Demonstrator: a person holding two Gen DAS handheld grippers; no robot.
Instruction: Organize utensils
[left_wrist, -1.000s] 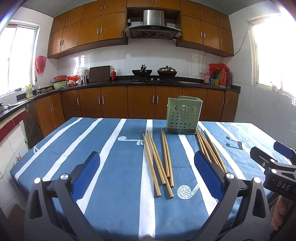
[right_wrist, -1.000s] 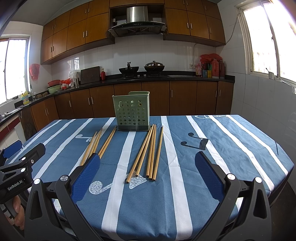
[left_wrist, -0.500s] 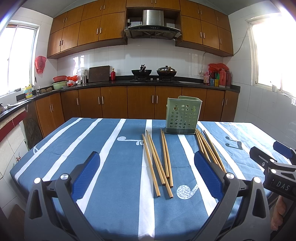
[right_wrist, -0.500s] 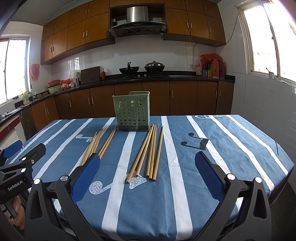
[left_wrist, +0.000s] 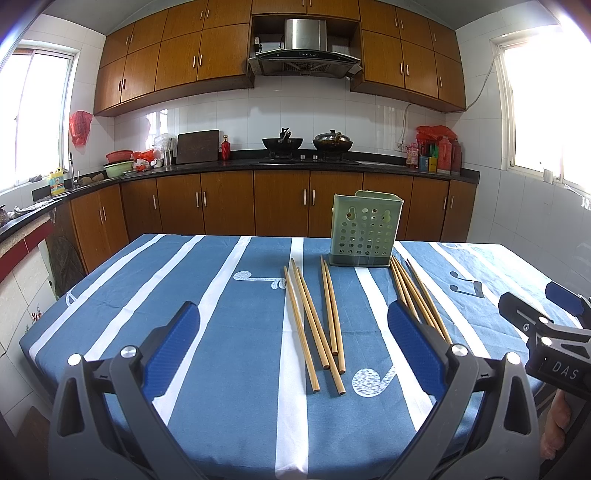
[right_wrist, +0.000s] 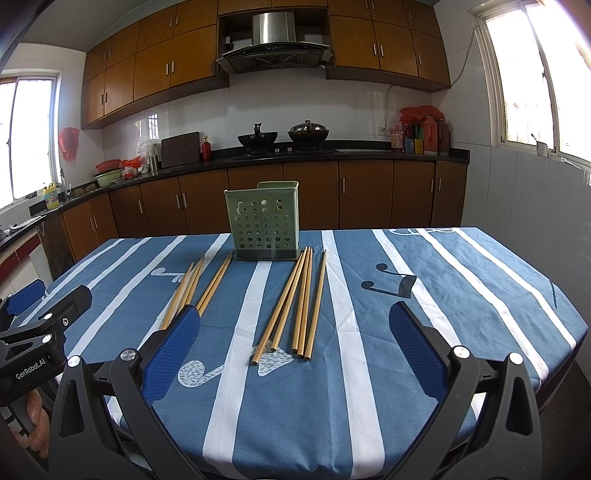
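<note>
Hovering spread and empty over the striped tablecloth (left_wrist: 229, 332), left gripper (left_wrist: 293, 325) and right gripper (right_wrist: 295, 325), chopsticks (right_wrist: 295, 306) lying in two bunches near the perforated green utensil holder (right_wrist: 263, 221).

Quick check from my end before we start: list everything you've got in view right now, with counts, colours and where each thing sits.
Utensil holder: one, pale green, perforated, upright at the far middle of the table.
Left chopsticks: five, light wood, flat on the cloth, left of the holder.
Right chopsticks: five, light wood, flat, right of the holder.
Tablecloth: one, blue with white stripes and music notes, covering the table.
Woks: two, dark, on the stove at the back counter.
Left hand-held gripper: one, black with blue pads, open, above the near table edge.
Right hand-held gripper: one, same colours, open, beside it.
</note>
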